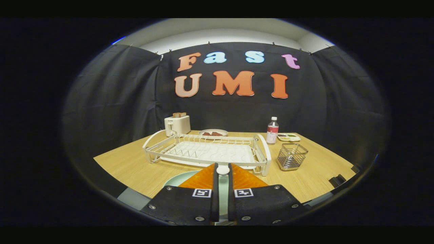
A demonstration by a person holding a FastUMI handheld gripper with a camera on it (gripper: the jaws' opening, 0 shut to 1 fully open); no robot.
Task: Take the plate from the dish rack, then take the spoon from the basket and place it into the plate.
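Observation:
My gripper is shut on a white spoon. The spoon's rounded end pokes out at the fingertips and its pale shaft runs back between the two fingers. A pale green plate lies on the wooden table right under the fingers, its rim showing beside the left finger; most of it is hidden by the gripper. Just beyond the fingertips stands the white wire dish rack with nothing in it. To the right of the rack stands the metal wire basket, and I see nothing inside it.
Behind the rack are a white toaster with bread in it, a plate of dark food, a plastic bottle and a small sectioned tray. The table's front edge runs close on the left.

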